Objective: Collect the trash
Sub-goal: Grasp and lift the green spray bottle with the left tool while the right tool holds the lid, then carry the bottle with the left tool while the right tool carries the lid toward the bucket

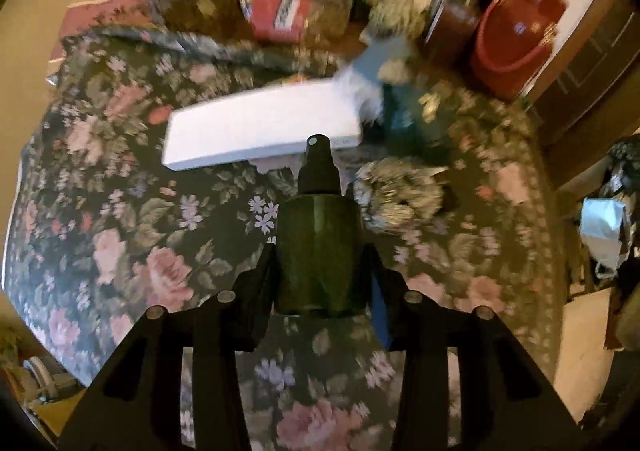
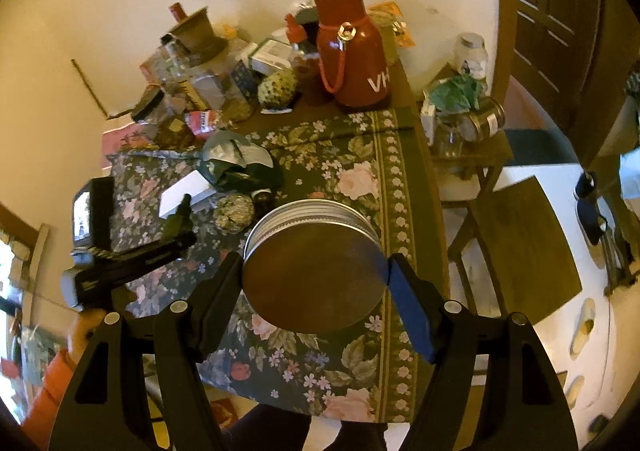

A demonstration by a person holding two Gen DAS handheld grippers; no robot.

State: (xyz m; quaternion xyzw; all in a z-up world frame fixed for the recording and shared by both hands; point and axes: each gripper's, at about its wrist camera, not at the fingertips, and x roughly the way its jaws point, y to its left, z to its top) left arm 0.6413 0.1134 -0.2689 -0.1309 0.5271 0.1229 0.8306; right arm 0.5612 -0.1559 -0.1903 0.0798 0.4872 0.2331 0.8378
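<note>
Left tool (image 1: pixel 320 271) grips green spray bottle (image 1: pixel 320 247); right tool (image 2: pixel 314 279) clamps round tin (image 2: pixel 312 267)

the right gripper (image 2: pixel 314 277) clamps a round metal tin (image 2: pixel 312 271) mid-frame above the floral table (image 2: pixel 360 179); a red flask (image 2: pixel 352 47) stands at the top.

A floral tablecloth (image 2: pixel 352 179) covers the surface. On it lie a white box (image 1: pixel 260 131), crumpled dark wrapping (image 2: pixel 240 163) and a crumpled ball (image 2: pixel 234 211); a red flask (image 2: pixel 352 51) and cluttered jars stand at the far edge.
</note>
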